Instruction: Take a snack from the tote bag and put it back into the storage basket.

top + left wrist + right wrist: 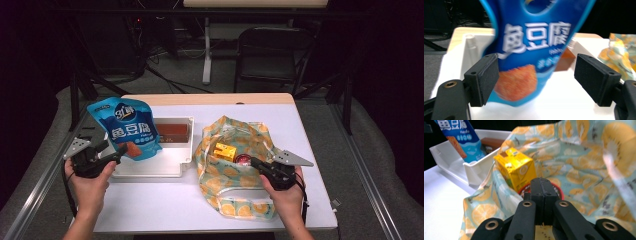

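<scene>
While standing in the tray (176, 165), the pouch (534, 50) sits between the left tool's (536, 82) jaws.

Blue snack pouch (534, 47): "鱼豆腐" in white.

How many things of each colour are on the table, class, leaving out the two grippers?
Blue: 1, the snack pouch
White: 1, the tray
Brown: 1, the packet in the tray
Yellow: 1, the carton
Red: 1, the round thing
Patterned: 1, the cloth bag
Total: 6
</scene>
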Available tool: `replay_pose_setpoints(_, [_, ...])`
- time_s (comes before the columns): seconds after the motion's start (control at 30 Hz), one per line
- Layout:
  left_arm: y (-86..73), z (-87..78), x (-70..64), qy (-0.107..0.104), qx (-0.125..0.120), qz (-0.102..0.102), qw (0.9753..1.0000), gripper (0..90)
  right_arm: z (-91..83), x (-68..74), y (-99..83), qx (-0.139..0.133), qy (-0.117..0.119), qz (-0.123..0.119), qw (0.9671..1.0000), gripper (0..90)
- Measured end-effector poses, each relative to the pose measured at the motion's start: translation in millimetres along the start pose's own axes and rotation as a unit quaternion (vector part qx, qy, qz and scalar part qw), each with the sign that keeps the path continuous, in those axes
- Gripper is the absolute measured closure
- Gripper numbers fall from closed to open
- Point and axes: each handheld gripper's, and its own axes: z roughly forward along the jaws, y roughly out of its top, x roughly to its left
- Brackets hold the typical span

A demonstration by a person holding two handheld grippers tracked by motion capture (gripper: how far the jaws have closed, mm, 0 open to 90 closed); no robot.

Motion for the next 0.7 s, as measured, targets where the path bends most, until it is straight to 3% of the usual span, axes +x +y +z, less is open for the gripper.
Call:
replay_pose_setpoints(0.07, [-1.7, -1.0, -10.3, -0.006, 0.004, -0.001, 1.0, 20.2, -0.3, 0.7, -4.4, 0.006, -0.002, 0.0, 1.0, 90.0])
replay_pose_setpoints(0.33, [-15.5, 11.1, -65.4, -0.046, 0.025, 0.038, 0.9979, 20.5, -5.6, 2.3, -19.1, 0.017, 0.0, 0.019, 0.9997, 89.5])
replay_pose_setpoints(0.47, [-21.7, 22.9, -92.9, -0.07, 0.04, 0.063, 0.9947, 21.1, -6.1, 4.3, -25.0, 0.03, 0.003, 0.017, 0.9994, 89.1])
replay_pose_setpoints(0.6, [-26.9, 34.7, -121.7, -0.099, 0.046, 0.076, 0.9911, 24.8, -4.5, 3.4, -31.4, 0.039, -0.001, 0.026, 0.9989, 88.6])
replay_pose_setpoints(0.7, [-32.1, 47.2, -144.6, -0.122, 0.055, 0.09, 0.9869, 29.7, -2.5, 3.0, -35.2, 0.054, -0.001, 0.024, 0.9983, 87.9])
